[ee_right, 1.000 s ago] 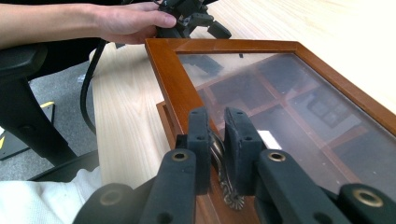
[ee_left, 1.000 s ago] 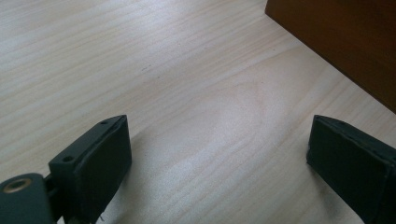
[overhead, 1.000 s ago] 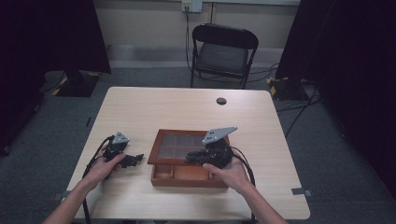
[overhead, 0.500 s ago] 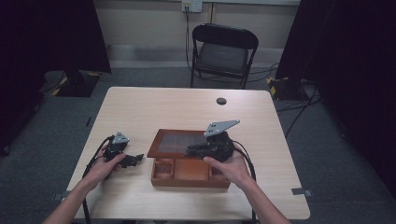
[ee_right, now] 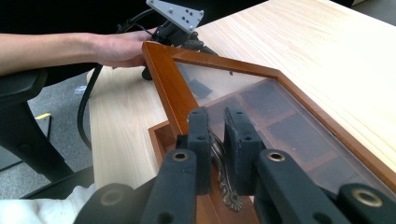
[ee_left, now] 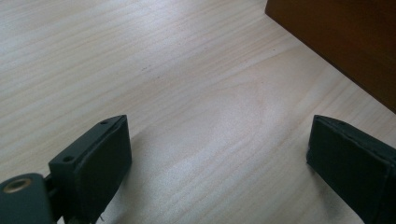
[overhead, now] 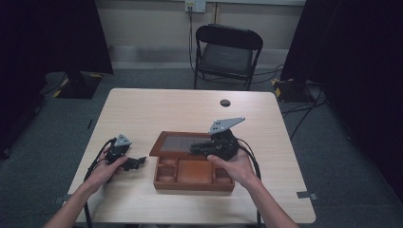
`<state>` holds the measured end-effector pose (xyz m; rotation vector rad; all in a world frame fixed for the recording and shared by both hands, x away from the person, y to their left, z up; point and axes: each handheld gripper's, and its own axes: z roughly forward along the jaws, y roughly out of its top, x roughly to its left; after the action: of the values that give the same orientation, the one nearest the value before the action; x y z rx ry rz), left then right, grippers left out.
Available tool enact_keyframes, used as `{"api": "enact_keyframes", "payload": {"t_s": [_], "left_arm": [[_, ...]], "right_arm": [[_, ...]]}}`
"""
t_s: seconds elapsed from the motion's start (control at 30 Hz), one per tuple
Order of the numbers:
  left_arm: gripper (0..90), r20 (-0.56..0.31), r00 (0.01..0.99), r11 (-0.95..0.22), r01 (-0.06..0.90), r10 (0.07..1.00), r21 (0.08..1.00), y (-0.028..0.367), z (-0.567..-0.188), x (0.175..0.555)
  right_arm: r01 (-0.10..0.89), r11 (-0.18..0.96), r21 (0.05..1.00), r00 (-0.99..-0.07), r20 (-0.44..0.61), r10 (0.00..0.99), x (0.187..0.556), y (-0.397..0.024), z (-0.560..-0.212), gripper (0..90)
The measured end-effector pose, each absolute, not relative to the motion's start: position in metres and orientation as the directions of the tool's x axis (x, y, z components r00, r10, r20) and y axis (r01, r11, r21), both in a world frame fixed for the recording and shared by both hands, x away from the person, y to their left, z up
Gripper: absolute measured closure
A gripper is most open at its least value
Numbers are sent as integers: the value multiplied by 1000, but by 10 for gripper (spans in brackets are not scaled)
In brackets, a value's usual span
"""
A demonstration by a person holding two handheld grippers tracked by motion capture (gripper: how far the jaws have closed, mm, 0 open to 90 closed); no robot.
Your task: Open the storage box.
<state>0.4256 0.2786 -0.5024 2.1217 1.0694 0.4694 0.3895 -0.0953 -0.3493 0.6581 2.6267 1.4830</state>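
Note:
A brown wooden box (overhead: 192, 183) with several compartments sits at the table's front middle. Its glass-paned lid (overhead: 173, 142) is hinged at the far side and tilted up. My right gripper (overhead: 194, 149) is shut on the ornate metal clasp (ee_right: 219, 156) at the lid's front edge (ee_right: 163, 79); in the right gripper view the pads (ee_right: 198, 135) pinch it from both sides (ee_right: 218, 126). My left gripper (overhead: 140, 162) rests on the table left of the box, open and with nothing in it (ee_left: 219, 154). The box's side wall (ee_left: 341, 42) is at the upper right of the left gripper view.
A small black round thing (overhead: 225, 102) lies near the table's far edge. A black folding chair (overhead: 228, 47) stands beyond the table. Cables trail from both grippers off the front edge. Bare tabletop (overhead: 157, 109) stretches behind the box.
My right gripper has risen a little and drawn back with the clasp, and the lid has tilted further up. The left gripper has stayed in place.

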Motion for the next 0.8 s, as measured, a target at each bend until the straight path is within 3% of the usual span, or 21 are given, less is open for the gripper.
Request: {"api": "enact_keyframes", "payload": {"t_s": [0.8], "left_arm": [[60,12,597,-419,548,802,724,279,-502,426]], "right_arm": [[337,436,834,-903,156,400,393,-96,-344,823]]}}
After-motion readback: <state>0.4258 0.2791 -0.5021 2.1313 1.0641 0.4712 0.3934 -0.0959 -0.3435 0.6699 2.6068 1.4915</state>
